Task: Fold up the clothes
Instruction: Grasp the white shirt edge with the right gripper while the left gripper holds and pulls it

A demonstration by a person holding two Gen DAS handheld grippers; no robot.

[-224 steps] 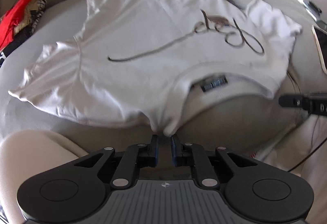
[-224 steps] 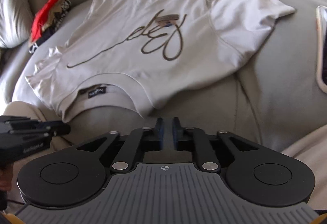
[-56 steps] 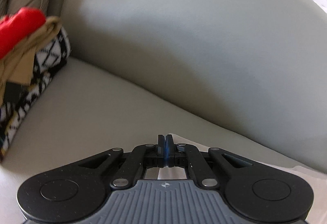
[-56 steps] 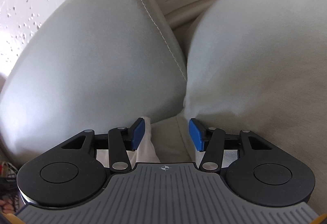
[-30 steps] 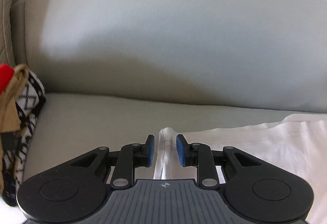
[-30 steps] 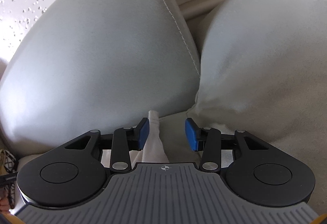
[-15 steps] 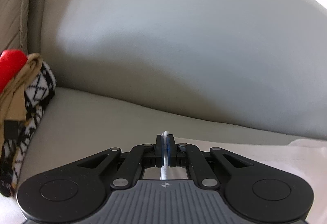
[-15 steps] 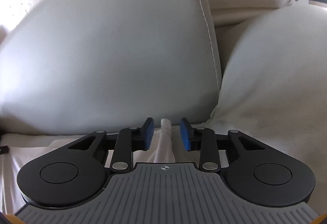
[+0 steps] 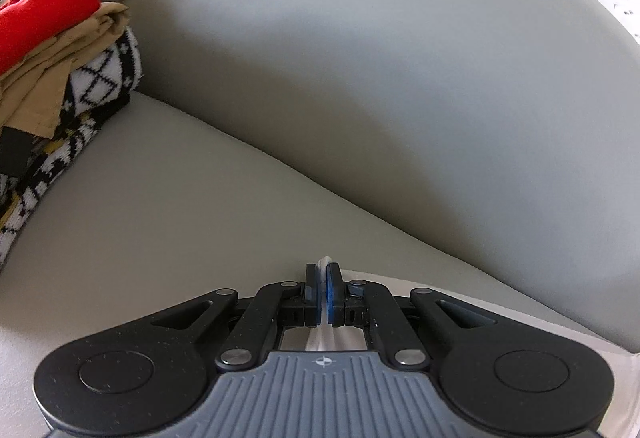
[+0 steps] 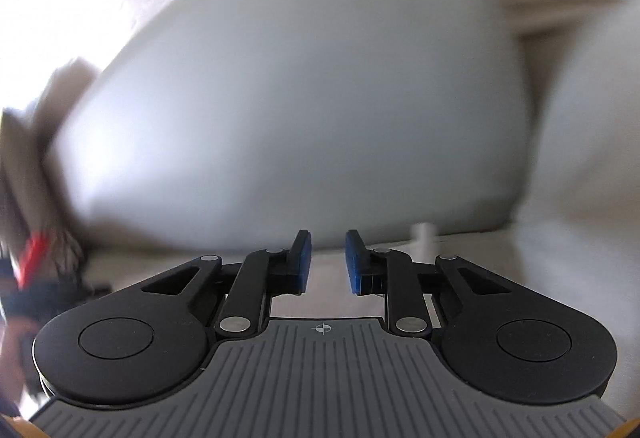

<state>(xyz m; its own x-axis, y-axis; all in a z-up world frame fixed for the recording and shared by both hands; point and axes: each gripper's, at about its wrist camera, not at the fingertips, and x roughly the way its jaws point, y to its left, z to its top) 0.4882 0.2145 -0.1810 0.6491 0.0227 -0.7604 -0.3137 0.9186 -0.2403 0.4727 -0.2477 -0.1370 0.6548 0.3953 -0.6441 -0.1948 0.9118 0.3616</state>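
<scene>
Fabric of the white shirt (image 9: 325, 261) is clamped in your left tool (image 9: 323, 284), low on the sofa seat (image 9: 168, 206) beside the stacked clothes (image 9: 52, 50). Your right tool (image 10: 326, 261) stands open, gripping nothing; that view is blurred.

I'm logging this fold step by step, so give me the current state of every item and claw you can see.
left claw: shut on the white shirt
white shirt: edge pinched, the rest lying flat on the sofa seat
right claw: open, nothing between its fingers
stack of clothes: folded and piled at the sofa's left end, red piece on top
sofa back cushion: upright behind the seat
</scene>
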